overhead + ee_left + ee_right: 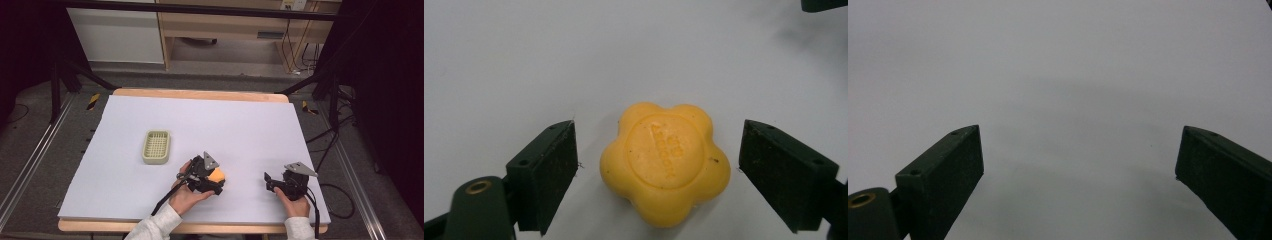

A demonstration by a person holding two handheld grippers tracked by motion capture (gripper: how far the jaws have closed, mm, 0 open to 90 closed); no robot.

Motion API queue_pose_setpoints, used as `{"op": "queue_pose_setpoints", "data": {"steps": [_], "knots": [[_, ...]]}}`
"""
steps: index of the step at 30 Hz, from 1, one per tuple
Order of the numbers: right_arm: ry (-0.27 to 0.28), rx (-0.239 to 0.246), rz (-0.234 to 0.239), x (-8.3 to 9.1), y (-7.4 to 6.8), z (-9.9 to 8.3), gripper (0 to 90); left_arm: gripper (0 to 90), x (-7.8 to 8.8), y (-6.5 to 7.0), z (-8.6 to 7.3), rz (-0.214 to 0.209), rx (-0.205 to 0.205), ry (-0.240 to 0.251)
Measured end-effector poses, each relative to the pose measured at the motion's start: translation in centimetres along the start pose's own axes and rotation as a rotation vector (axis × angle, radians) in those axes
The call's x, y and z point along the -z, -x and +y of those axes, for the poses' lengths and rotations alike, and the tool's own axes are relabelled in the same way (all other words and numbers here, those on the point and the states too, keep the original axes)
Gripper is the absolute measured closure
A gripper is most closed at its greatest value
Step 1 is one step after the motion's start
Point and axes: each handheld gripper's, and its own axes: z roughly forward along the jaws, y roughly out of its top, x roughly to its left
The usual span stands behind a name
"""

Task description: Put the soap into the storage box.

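A yellow flower-shaped soap [665, 162] lies flat on the white sheet, with stamped lettering on its top. My left gripper [658, 137] is open, one jaw on each side of the soap and a gap between each pad and it. In the high view the soap [218, 175] peeks out beside the left gripper [212, 182] near the front middle of the table. My right gripper [270, 181] rests to the right of it, a short way off. Its jaws [1080, 137] stand open over bare sheet with nothing between them.
A pale green slotted soap dish [156, 146] sits left of centre on the white sheet [225, 125], behind and to the left of the left gripper. The wooden table edge [200, 94] borders the sheet. Dark frame legs and cables stand on the floor around it.
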Motion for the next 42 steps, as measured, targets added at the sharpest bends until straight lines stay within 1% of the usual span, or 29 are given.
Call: {"op": "queue_pose_setpoints", "data": {"steps": [6,11,15,19,26,30,32,36,37,42], "knots": [[-0.002,0.0,0.001,0.0,0.0,0.0,5.6,15.2,-0.5,0.0,0.0,-0.008,0.002,-0.02],[-0.003,0.0,0.001,0.0,0.0,0.0,5.6,15.5,-1.0,0.2,-0.1,-0.005,-0.003,-0.035],[-0.004,-0.001,0.002,0.0,0.0,0.0,5.6,16.4,-1.3,0.1,-0.1,-0.004,0.006,-0.046],[-0.006,-0.001,0.003,0.0,0.0,0.0,5.6,17.9,-1.7,0.1,-0.1,-0.017,0.02,-0.06],[-0.006,-0.004,0.004,0.0,0.0,0.0,5.6,20.8,-2.2,0.1,-0.2,-0.013,0.038,-0.073],[-0.008,-0.005,0.006,0.0,0.0,0.0,5.6,21.6,-2.4,0.1,-0.2,-0.012,0.041,-0.086],[-0.007,-0.005,0.003,0.0,0.0,0.0,5.6,24.0,-2.6,0.2,-0.3,-0.016,0.045,-0.09],[-0.01,-0.01,0.008,0.0,0.0,0.0,5.6,24.3,-2.6,0.2,-0.3,-0.012,0.046,-0.094],[-0.009,-0.008,0.005,-0.1,0.0,0.0,5.6,24.3,-2.7,0.2,-0.2,-0.013,0.052,-0.1],[-0.01,-0.007,0.004,0.0,0.0,0.0,5.6,24.5,-2.7,0.3,-0.2,-0.008,0.05,-0.106]]}}
